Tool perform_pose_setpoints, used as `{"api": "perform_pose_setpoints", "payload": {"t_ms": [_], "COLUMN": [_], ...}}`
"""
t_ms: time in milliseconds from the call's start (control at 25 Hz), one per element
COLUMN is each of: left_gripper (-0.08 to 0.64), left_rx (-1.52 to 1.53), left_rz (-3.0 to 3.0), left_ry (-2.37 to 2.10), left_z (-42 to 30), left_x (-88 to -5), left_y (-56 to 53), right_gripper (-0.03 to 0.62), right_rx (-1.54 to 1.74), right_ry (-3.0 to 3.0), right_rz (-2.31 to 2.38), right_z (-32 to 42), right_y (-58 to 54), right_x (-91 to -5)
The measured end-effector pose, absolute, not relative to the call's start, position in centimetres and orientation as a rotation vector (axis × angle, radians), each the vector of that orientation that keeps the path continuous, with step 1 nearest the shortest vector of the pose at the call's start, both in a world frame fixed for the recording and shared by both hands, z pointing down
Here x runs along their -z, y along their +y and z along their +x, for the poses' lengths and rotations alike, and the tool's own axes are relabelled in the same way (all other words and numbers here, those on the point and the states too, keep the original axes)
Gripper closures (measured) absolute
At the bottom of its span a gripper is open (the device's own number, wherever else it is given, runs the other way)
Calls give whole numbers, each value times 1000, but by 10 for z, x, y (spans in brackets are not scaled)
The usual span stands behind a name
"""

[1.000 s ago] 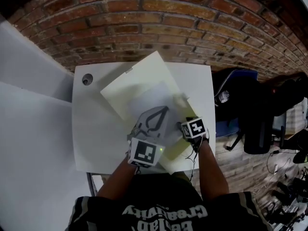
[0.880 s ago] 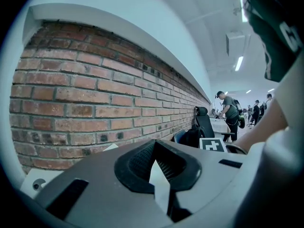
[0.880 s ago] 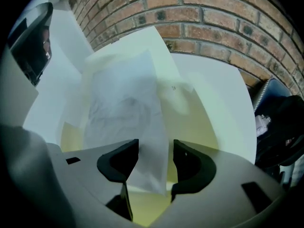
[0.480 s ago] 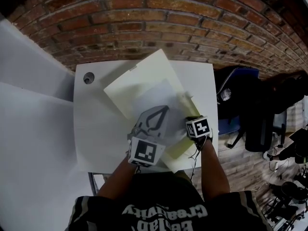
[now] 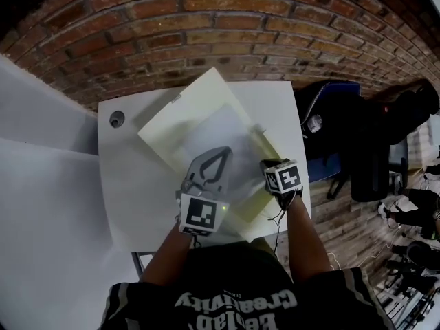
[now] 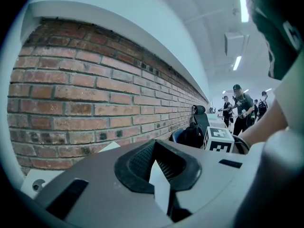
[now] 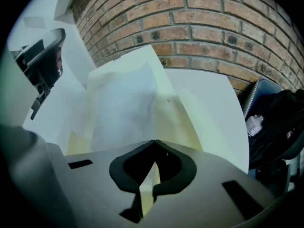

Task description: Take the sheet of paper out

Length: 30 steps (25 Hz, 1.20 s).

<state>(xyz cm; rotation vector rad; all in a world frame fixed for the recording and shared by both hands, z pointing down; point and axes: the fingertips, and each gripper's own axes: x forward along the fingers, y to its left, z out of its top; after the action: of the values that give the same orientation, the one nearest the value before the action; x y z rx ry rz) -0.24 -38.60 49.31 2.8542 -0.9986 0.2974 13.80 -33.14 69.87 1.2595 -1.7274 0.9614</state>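
— Where is the sheet of paper (image 5: 221, 130)?
— Inside the yellow folder (image 5: 196, 108) on the table (image 5: 130, 184), at twelve o'clock from the left tongs (image 6: 154, 146), which pinch its white edge.
— And the right tongs (image 7: 155, 145)?
— At three o'clock of the left ones. Their jaws have just been closing and now clamp the folder's edge.

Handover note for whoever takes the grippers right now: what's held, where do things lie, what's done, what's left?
The left gripper is shut on a white edge, apparently the sheet of paper.
The right gripper has just closed its jaws on the yellow folder, at its near edge.
Both lie on the white table, sheet within the folder's outline.
Done: both grips. Left: draw the sheet out.
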Motion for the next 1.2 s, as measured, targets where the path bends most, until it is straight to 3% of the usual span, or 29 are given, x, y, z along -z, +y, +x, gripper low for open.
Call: {"api": "perform_pose_setpoints", "payload": {"t_ms": [1200], "left_gripper": [560], "left_rx": [-318], "left_rz": [2910], "left_ry": [-1034], "left_z": [12], "left_x": [-468], "left_y": [-354], "right_gripper": [598], "right_rx": [-849], "right_ry": [-1969], "right_rz": [1473], "right_z": [128], "right_y": [-332], "right_x": [-614]}}
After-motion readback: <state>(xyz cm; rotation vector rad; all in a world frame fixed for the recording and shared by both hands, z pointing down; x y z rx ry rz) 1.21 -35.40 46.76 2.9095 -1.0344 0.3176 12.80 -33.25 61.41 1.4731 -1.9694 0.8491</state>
